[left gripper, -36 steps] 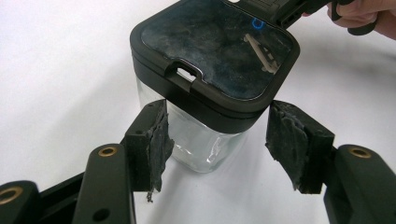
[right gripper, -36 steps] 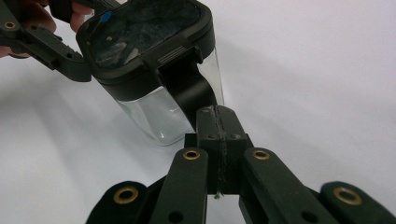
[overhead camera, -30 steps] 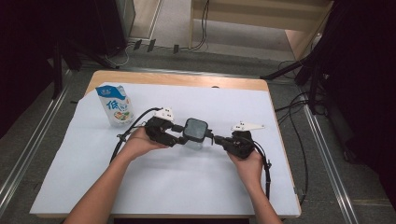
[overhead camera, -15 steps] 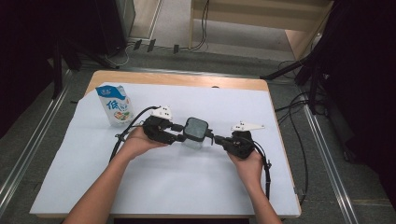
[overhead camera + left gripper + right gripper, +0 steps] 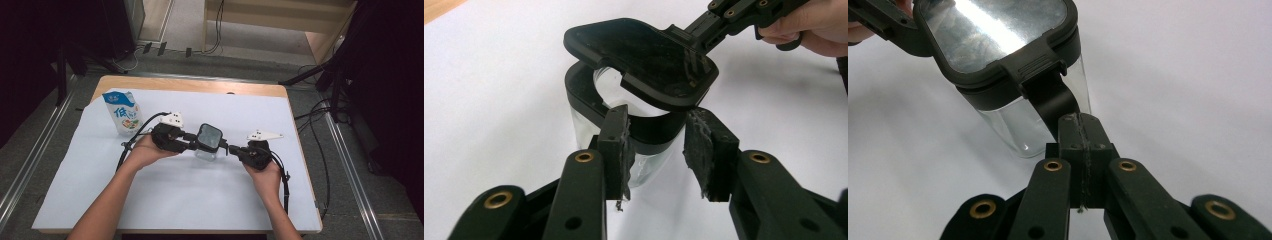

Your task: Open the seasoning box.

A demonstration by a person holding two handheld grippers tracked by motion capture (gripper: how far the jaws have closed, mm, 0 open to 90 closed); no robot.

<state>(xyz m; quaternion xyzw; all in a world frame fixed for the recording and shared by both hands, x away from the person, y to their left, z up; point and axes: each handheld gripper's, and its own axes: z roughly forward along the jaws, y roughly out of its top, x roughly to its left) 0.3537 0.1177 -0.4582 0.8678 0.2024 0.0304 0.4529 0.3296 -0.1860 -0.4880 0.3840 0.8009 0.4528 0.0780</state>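
A wooden table point(image 5: 125, 82) is covered by a white sheet point(image 5: 200, 200). A grey floor point(image 5: 30, 150) lies around it, crossed by metal rails point(image 5: 350, 175) and black cables point(image 5: 320, 115). A wooden shelf point(image 5: 320, 47) is seen behind, flanked by dark curtains point(image 5: 390, 75).

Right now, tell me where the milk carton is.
In the high view, the milk carton stands upright at the table's far left, just beyond the left gripper.

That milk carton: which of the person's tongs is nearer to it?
Left. The left tongs sit just right of the milk carton; the right tongs lie farther right, beyond the clear container.
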